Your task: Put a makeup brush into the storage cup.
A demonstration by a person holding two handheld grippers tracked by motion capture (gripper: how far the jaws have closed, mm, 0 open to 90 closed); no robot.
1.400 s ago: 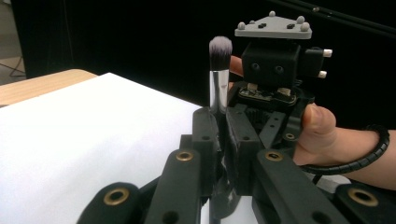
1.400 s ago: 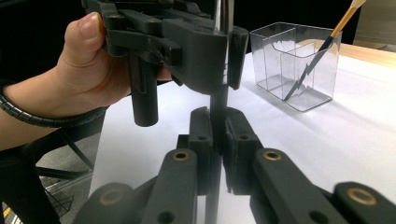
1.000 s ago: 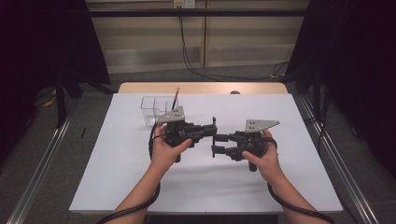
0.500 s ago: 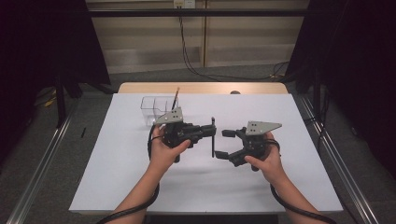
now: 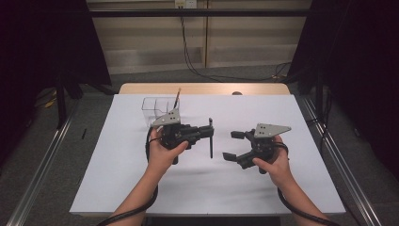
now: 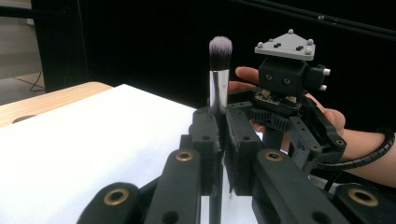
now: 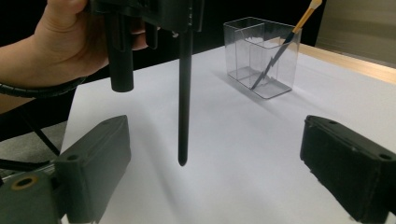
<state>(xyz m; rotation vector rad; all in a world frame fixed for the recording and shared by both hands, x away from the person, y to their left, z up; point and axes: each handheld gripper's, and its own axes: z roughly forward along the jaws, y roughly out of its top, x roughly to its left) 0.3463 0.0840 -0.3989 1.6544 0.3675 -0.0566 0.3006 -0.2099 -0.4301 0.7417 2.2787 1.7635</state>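
While gripped upright near the middle of the table [image 5: 117,183], makeup brush [image 5: 211,137] clamped in left gripper [image 5: 206,132], bristles up, black handle tip hanging above the white cover without touching. Right gripper [image 5: 234,145] just beside, jaws spread wide and holding nothing, well clear of the handle. Toward the far left corner, clear plastic holder [image 5: 154,107] standing upright, with a second brush [image 5: 177,98], wooden-handled, leaning inside one compartment.
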